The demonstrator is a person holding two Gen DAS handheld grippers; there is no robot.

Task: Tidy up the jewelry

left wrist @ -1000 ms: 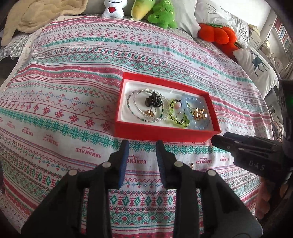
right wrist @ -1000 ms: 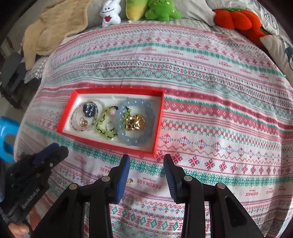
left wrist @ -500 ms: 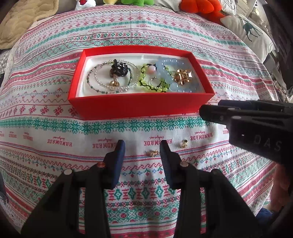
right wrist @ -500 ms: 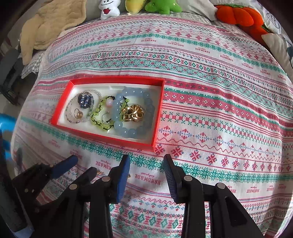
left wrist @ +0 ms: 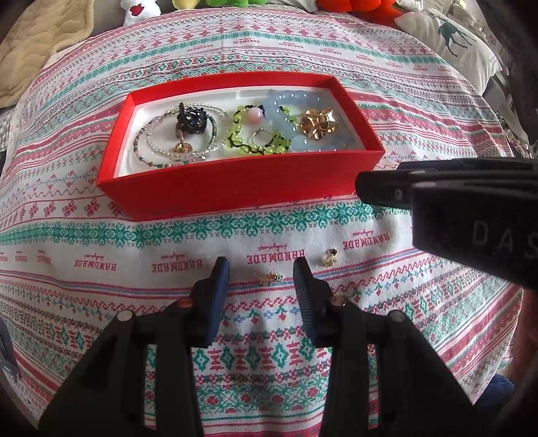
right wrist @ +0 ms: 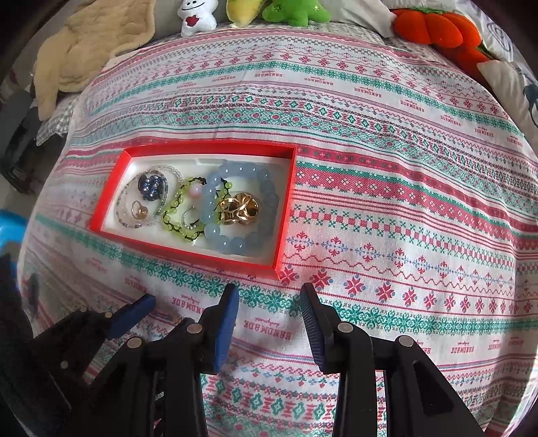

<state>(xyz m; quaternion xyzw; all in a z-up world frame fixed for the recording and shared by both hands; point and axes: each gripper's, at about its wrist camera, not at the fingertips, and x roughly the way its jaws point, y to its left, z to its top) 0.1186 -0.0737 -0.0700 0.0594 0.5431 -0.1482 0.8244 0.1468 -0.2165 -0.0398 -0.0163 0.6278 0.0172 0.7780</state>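
A red box [left wrist: 235, 183] [right wrist: 284, 215] lies on the patterned bedspread and holds bead bracelets, a light blue bracelet [left wrist: 285, 111] [right wrist: 235, 242], gold rings [left wrist: 317, 122] [right wrist: 239, 208] and a dark flower piece [left wrist: 191, 121] [right wrist: 153, 186]. Two small gold earrings lie on the cloth in front of the box: one [left wrist: 270, 278] between my left fingertips, another [left wrist: 330, 257] just to the right. My left gripper [left wrist: 261, 274] is open around the first earring. My right gripper [right wrist: 269, 301] is open and empty, right of the left one.
Plush toys [right wrist: 292, 11], an orange pumpkin cushion [right wrist: 433, 27] and a beige blanket [right wrist: 87, 47] line the far edge of the bed. A deer pillow [left wrist: 450, 37] lies at the far right. The bedspread [right wrist: 403, 201] spreads right of the box.
My left gripper has lowered and moved forward, so the first earring now sits between its fingertips. The right gripper has shifted slightly; the box looks closer in both views.
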